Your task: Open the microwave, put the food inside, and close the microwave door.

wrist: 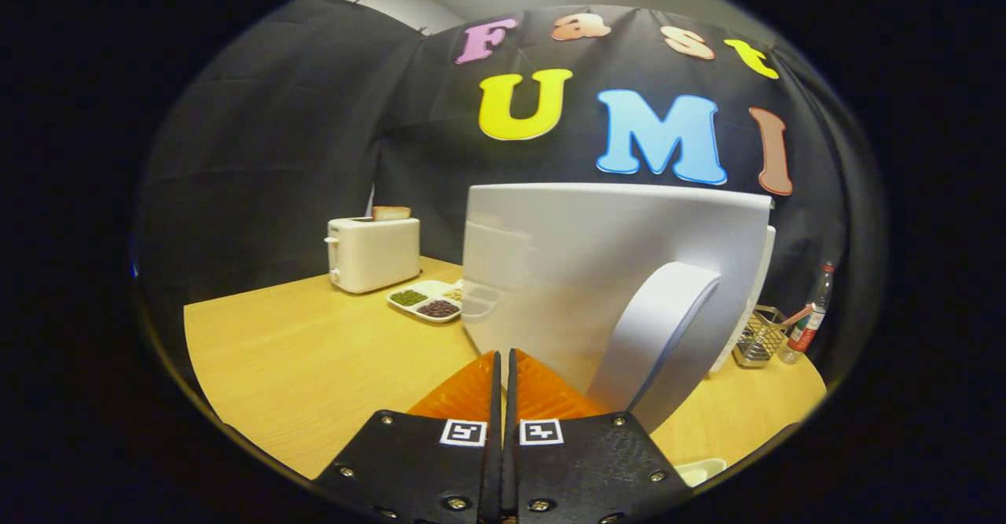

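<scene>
1. Wooden table (299, 359) under black cloth wall; wide bare stretch left of the fingers, narrower strip on the right.
2. Gripper (503, 367) fingers pressed together, nothing between them; tips just short of the microwave door (581, 272).
3. Door is white, swung out toward the camera; its curved handle (660, 327) sits just right of the fingertips, close.
4. Toaster (373, 253) with a bread slice (391, 213) stands well back left; divided tray of food (424, 302) lies between toaster and door edge.
5. Wire basket (758, 337) and bottle (809, 316) sit near the table's right edge, beyond the door.
</scene>
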Available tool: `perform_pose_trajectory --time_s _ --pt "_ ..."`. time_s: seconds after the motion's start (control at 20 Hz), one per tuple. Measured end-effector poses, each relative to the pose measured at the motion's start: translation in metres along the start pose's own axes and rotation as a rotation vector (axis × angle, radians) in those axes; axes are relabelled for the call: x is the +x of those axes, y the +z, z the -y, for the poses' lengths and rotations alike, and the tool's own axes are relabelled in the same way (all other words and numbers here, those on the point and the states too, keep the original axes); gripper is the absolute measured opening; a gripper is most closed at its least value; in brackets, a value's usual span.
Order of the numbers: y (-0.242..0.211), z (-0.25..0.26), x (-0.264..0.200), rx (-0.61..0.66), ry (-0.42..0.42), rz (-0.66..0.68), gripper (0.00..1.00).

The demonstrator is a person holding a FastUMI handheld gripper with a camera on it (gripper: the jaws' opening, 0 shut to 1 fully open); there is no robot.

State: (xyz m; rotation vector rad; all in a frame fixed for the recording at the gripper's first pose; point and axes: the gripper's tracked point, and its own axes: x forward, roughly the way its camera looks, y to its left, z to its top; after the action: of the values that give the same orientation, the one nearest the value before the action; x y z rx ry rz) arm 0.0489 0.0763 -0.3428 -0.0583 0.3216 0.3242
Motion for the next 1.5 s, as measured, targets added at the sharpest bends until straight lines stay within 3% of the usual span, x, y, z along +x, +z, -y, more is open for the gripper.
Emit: perform_pose_trajectory --time_s 0.3,0.6,0.9,1.0,1.2,1.3,1.5 --pt "0.010 0.085 0.033 -0.033 -0.193 0.037 0.01" --pt "0.034 0.135 0.065 -0.036 -0.297 0.066 0.01" --pt "0.032 0.153 0.104 0.004 -0.335 0.031 0.01" --pt "0.038 0.162 0.109 -0.084 -0.376 0.051 0.01" --pt "0.039 0.160 0.104 -0.078 -0.376 0.022 0.02" --pt "0.043 0.155 0.089 -0.007 -0.339 0.000 0.01" --pt "0.097 0.138 0.035 0.015 -0.292 0.068 0.02"
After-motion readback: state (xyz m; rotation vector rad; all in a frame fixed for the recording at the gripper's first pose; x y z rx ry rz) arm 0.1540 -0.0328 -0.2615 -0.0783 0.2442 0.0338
